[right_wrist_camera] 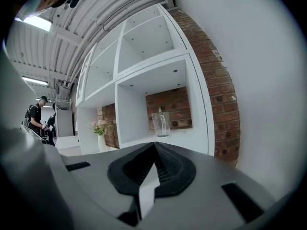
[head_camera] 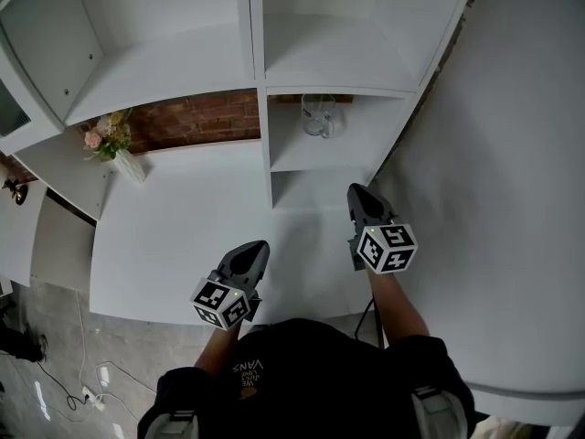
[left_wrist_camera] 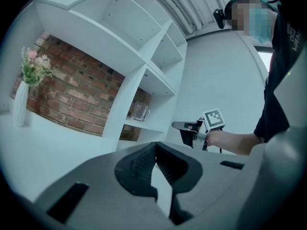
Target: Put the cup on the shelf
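**Left gripper** (head_camera: 261,245): jaws fully together, tips meeting, holding nothing. Poised above the white counter (head_camera: 174,236), aimed toward 1 o'clock in the head view.

**Right gripper** (head_camera: 355,188): jaws likewise closed tip to tip, empty. Held near the foot of the shelf (head_camera: 370,140), aimed toward 12 o'clock.

**Cup** (head_camera: 319,115): clear glass with a handle, upright on the lowest board of the right-hand bay, set back close to the brick wall (head_camera: 206,119). At 11 o'clock from the right gripper and 1 o'clock from the left, well apart from both. Seen straight ahead over the closed jaws in the right gripper view.

**Vase of flowers** (head_camera: 119,149): on the counter at 10 o'clock from the left gripper, against the brick.

**Hard to make out:** cup outline faint in the head view, glass blending with the white board and the brick behind. Contents impossible to tell. Hands mostly hidden beneath the marker cubes. Counter beneath the jaws masked by each gripper's own body in both gripper views.
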### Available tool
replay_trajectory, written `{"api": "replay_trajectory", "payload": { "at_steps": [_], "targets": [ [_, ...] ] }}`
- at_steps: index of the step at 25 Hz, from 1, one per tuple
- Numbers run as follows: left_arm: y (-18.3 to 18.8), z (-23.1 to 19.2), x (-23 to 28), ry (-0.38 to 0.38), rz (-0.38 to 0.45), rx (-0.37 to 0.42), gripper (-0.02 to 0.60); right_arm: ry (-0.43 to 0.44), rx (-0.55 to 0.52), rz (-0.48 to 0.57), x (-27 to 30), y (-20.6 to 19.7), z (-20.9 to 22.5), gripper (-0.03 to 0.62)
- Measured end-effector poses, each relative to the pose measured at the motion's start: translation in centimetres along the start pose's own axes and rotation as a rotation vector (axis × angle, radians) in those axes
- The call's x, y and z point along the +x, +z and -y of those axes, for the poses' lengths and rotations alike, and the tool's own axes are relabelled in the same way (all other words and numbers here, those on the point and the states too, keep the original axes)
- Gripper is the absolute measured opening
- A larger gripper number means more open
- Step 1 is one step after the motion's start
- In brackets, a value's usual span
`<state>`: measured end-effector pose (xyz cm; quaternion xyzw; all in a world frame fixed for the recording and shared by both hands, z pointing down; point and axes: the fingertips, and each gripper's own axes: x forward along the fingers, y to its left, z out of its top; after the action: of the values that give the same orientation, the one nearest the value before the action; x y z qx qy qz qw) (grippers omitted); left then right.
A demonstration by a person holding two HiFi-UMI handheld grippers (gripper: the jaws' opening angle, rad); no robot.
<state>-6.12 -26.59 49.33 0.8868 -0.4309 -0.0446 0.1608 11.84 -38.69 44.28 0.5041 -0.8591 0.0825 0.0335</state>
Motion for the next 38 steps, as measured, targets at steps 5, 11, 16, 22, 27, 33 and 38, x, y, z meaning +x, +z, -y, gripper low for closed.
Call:
{"api": "replay_trajectory", "payload": {
  "at_steps": [5, 11, 16, 22, 27, 33, 38],
  "targets": [
    [-0.9, 1.7, -0.2, 0.002, -0.011, -0.004, 0.008, 0.025, 0.010, -0.016, -3.2, -2.0, -0.6, 0.002],
    [-2.1, 4.1, -0.5, 0.004, -0.029, -0.006, 0.008, 0.033, 0.021, -0.031, -6.9, -4.2, -1.2, 0.002],
    [-3.0, 6.0, -0.7, 0.009, -0.030, -0.005, 0.008, 0.013, 0.056, -0.034, -9.7, -5.7, -1.0, 0.002],
    [-4.0, 8.1, -1.5, 0.013, -0.032, -0.011, 0.008, 0.015, 0.062, -0.056, -12.5, -7.6, -1.6, 0.002],
    [-4.8, 9.1, -2.1, 0.032, -0.031, -0.010, 0.008, 0.033, 0.051, -0.068, -14.0, -8.4, -2.1, 0.002],
    [-5.6, 9.8, -2.4, 0.057, -0.035, -0.017, 0.008, 0.055, 0.067, -0.086, -15.3, -9.3, -2.3, 0.002],
    [-6.4, 10.1, -2.9, 0.076, -0.044, -0.025, 0.008, 0.081, 0.080, -0.115, -16.0, -10.7, -2.7, 0.002]
  ]
}}
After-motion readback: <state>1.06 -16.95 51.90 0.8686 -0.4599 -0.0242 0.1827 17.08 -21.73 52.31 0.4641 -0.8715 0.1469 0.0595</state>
